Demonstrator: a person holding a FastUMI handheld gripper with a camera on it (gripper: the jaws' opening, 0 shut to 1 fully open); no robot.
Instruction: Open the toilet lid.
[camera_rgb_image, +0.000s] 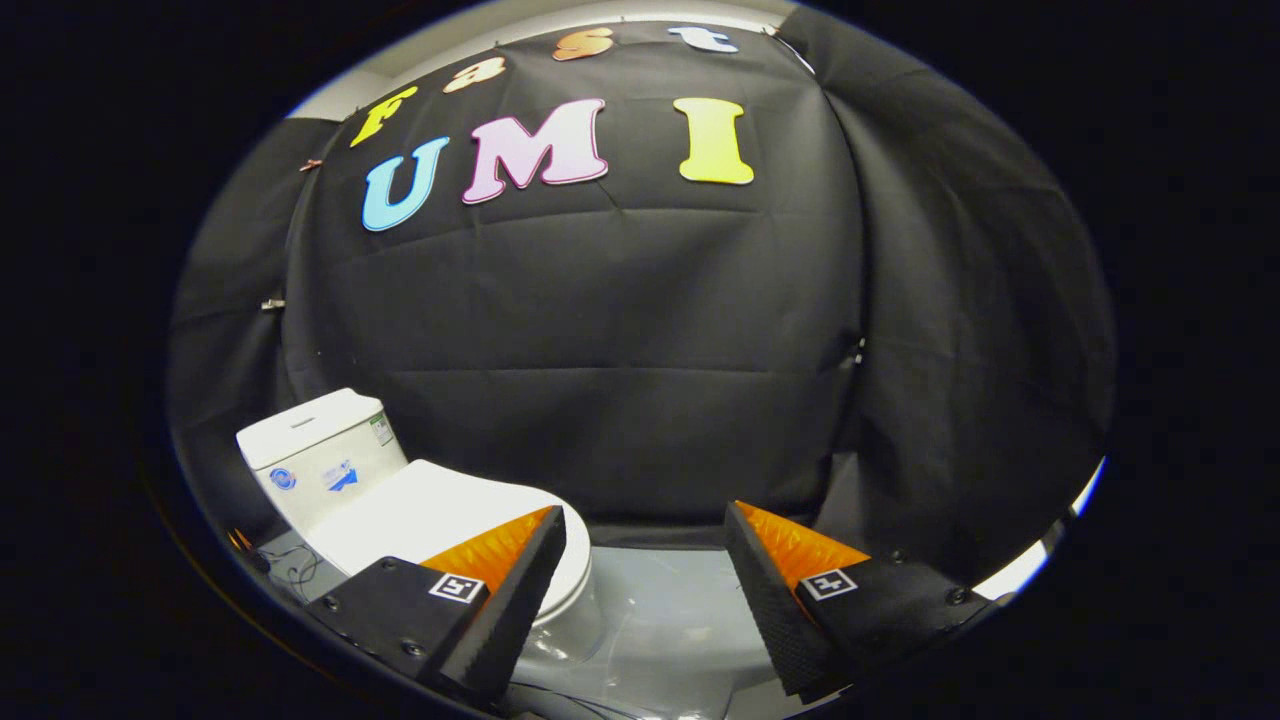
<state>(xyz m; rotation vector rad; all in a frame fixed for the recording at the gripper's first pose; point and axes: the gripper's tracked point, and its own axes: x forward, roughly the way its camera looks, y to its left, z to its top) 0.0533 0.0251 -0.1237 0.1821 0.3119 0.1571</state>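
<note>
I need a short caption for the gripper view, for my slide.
Open gripper hangs apart from a white toilet whose lid is down, before a black cloth wall.

The floor (690, 600) of the booth is pale grey and smooth, running up to the foot of the black cloth wall. A sheet of clear plastic film (640, 640) lies crinkled on it, just ahead of the gripper (645, 530), whose two fingers stand wide apart with nothing between them. A white toilet (420, 510) stands directly on the floor, its lid (440, 505) down flat, partly hidden behind the left finger. Beside the toilet's tank, a thin dark cable (290, 570) lies in loose loops on the floor.
</note>
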